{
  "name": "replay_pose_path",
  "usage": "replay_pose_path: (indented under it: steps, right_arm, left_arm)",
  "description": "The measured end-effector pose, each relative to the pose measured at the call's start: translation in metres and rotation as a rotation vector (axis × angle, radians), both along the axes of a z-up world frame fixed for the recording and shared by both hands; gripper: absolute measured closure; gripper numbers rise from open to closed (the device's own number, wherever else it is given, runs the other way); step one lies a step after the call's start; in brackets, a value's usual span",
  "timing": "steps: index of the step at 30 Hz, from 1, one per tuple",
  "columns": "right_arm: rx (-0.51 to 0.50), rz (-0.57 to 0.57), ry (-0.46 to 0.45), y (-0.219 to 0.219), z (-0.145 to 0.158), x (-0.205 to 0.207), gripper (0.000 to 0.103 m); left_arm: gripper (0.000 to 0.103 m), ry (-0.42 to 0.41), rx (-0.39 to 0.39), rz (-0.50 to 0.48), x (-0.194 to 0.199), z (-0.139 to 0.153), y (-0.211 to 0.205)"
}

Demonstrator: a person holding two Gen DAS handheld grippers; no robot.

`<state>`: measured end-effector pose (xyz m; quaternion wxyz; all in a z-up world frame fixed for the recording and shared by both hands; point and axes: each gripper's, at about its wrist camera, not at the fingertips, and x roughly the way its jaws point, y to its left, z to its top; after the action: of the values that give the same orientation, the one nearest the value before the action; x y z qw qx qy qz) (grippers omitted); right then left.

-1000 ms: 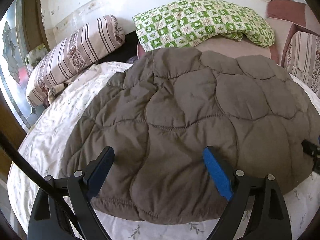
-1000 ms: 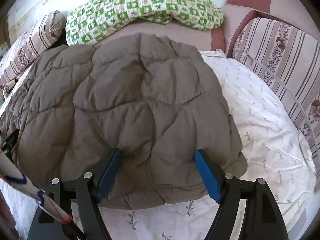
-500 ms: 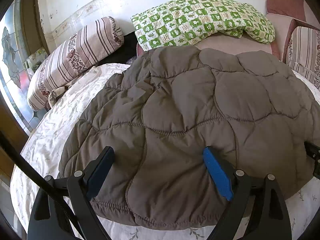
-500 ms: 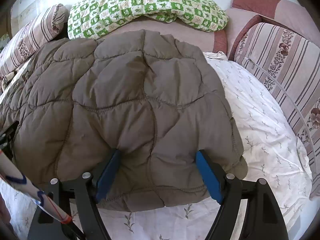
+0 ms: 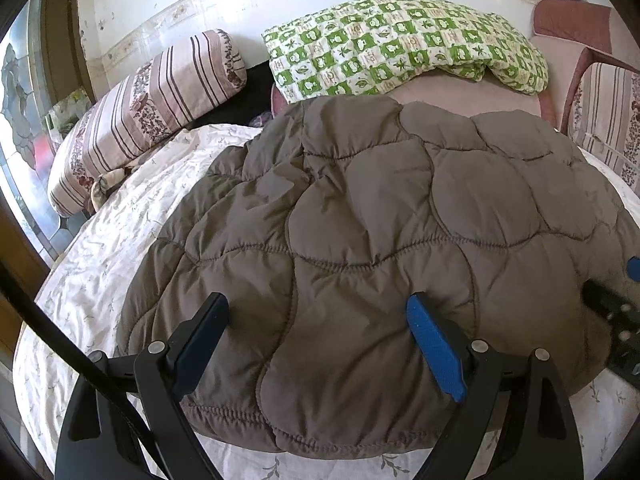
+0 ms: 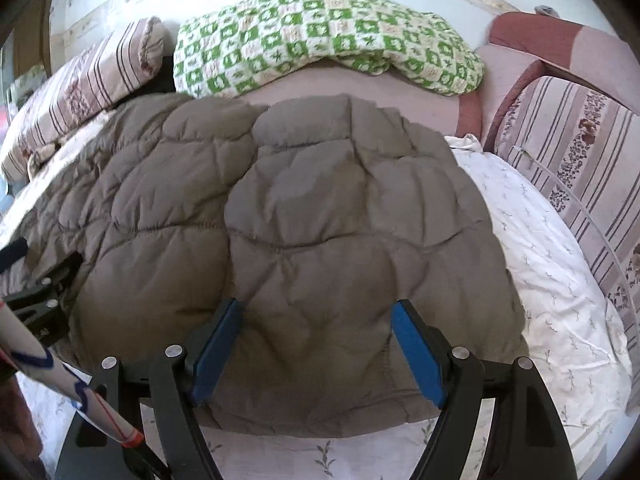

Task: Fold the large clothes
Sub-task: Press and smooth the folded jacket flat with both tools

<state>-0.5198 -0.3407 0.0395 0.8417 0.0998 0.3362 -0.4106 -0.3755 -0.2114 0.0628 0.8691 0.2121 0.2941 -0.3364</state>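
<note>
A large brown quilted jacket (image 5: 360,232) lies spread flat on a bed with a white floral sheet (image 5: 100,248). My left gripper (image 5: 320,328) hovers open over the jacket's near hem on its left half, with nothing pinched between the blue pads. Over the right half of the same hem (image 6: 320,412), my right gripper (image 6: 318,332) is open too, its fingers straddling puffed fabric (image 6: 320,220) without pressing it. Each gripper shows at the edge of the other's view: the right gripper (image 5: 616,320) and the left gripper (image 6: 40,280).
A green checked blanket (image 5: 400,44) lies on a pink seat behind the jacket. A striped bolster (image 5: 152,108) sits at the back left, and a striped cushion (image 6: 580,168) lines the right side. The bare sheet (image 6: 560,300) shows right of the jacket. A white rod (image 6: 60,384) crosses the lower left.
My right gripper has slid left toward the left one, so each shows more in the other's view. The left gripper has stayed put. Both remain open.
</note>
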Motion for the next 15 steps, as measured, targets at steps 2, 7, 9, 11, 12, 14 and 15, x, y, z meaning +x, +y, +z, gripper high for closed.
replay_pose_path:
  steps: [2, 7, 9, 11, 12, 14, 15]
  right_arm:
    - [0.008, -0.002, 0.016, -0.0022, -0.0047, 0.0044, 0.021]
    - [-0.003, -0.007, 0.025, -0.0013, -0.0060, 0.0060, 0.021]
    - [-0.012, -0.010, 0.020, -0.0012, -0.0037, 0.0053, 0.021]
    - [-0.024, -0.008, 0.003, 0.0013, 0.0006, 0.0047, 0.021]
    - [-0.029, -0.006, -0.003, 0.0031, 0.0021, 0.0053, 0.021]
    - [-0.030, 0.001, -0.004, 0.0049, 0.0033, 0.0077, 0.021]
    - [-0.033, 0.000, 0.000, 0.0061, 0.0025, 0.0093, 0.021]
  left_arm:
    - [0.013, 0.004, 0.002, -0.002, 0.0006, -0.0008, -0.0007]
    - [0.013, 0.004, 0.005, -0.004, 0.0012, -0.0015, -0.0018]
    - [0.013, 0.003, -0.001, -0.002, 0.0009, -0.0009, -0.0017]
    - [0.013, 0.001, -0.007, -0.001, 0.0009, 0.0004, -0.0010]
    - [0.013, -0.003, -0.012, 0.002, 0.0008, 0.0013, -0.0001]
    - [0.013, -0.013, -0.014, 0.002, 0.0002, 0.0025, 0.0004]
    - [0.013, -0.015, -0.014, 0.002, 0.0002, 0.0027, 0.0004]
